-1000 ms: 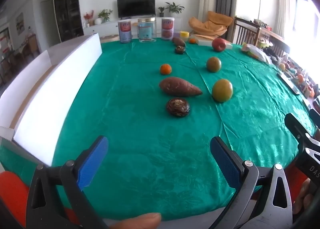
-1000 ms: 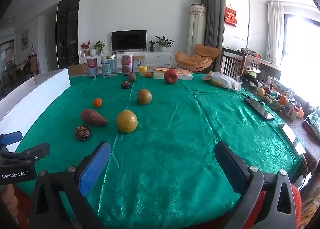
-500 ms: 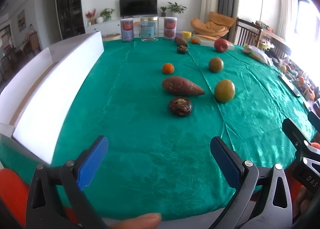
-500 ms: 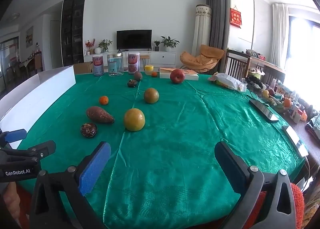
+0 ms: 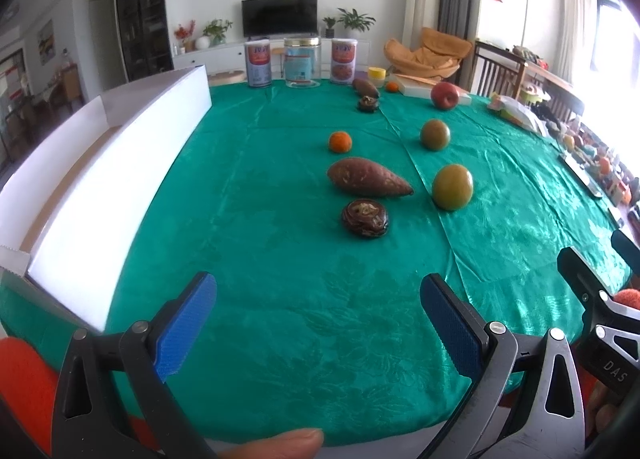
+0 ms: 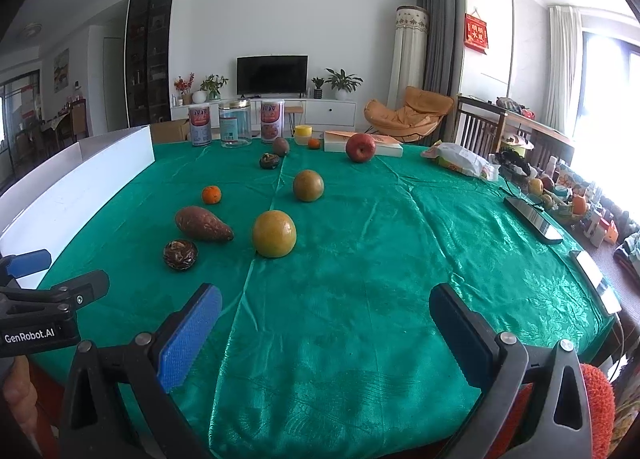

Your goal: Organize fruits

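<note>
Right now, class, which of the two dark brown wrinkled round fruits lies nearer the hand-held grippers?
The dark brown wrinkled round fruit just in front of the reddish-brown sweet potato; its twin sits far back by the tins.

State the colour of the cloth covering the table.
Shiny green cloth with a faint leaf pattern, clearest in the right wrist view.

Bright daylight blows out the window at right; fisheye bends and darkens the edges.
</note>
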Action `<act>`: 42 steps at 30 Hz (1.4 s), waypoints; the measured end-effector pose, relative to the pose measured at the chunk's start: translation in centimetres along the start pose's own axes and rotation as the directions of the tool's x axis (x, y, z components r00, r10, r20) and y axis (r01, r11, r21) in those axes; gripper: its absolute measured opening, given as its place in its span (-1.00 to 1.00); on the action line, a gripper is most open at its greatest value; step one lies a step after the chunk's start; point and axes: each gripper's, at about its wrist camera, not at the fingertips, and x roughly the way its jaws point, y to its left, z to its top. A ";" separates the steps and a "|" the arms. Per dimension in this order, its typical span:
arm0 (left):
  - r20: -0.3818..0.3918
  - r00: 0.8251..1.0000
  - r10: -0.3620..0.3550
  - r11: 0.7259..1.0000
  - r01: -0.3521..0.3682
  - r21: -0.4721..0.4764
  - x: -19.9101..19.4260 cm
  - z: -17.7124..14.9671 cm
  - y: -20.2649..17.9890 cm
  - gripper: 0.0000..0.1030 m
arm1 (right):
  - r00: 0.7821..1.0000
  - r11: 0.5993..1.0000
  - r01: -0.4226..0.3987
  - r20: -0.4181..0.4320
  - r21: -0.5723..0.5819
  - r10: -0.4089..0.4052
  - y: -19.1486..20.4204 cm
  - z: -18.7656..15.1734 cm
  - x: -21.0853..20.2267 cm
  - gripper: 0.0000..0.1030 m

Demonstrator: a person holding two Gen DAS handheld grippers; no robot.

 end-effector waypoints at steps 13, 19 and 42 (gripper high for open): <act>0.006 1.000 0.003 1.000 -0.003 0.006 -0.2 0.0 -0.3 0.98 | 1.000 1.000 -0.005 0.006 0.010 0.005 -0.2 0.0 0.0 1.00; 0.009 1.000 0.006 1.000 -0.006 -0.001 -0.2 0.0 -0.2 0.98 | 1.000 1.000 -0.010 0.008 0.008 0.010 -0.1 0.0 0.0 1.00; -0.030 1.000 -0.005 1.000 0.004 -0.019 1.2 -0.4 0.5 0.98 | 1.000 1.000 -0.010 -0.015 0.007 0.010 -0.1 -0.4 1.3 1.00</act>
